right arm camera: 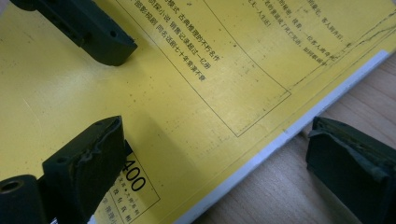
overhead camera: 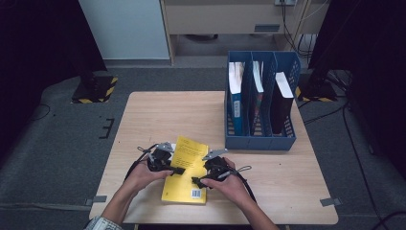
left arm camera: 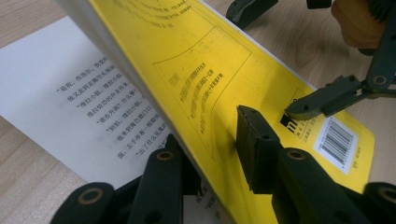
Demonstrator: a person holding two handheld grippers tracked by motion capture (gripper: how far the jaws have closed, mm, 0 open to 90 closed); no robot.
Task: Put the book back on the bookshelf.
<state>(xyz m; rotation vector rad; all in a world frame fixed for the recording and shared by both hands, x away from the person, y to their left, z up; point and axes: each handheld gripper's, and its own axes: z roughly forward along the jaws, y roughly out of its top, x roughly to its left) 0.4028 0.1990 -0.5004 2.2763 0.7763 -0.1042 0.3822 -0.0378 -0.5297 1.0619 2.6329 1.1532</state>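
Black two-jaw left gripper [overhead camera: 176,170], right gripper [overhead camera: 197,182], grey top plates, trailing cables (plaid cuff)

The person's forearms enter from six o'clock, converging. The left gripper [overhead camera: 175,170] points toward three o'clock, its jaws drawn close together. The right gripper [overhead camera: 195,182] points toward nine o'clock, jaws spread wide, one pad [right arm camera: 88,161] lower left, the other at four o'clock.

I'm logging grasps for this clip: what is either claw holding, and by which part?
The left claw clamps the yellow book's lifted back cover at its edge. The right claw straddles the book's other edge, jaws open, gripping nothing.
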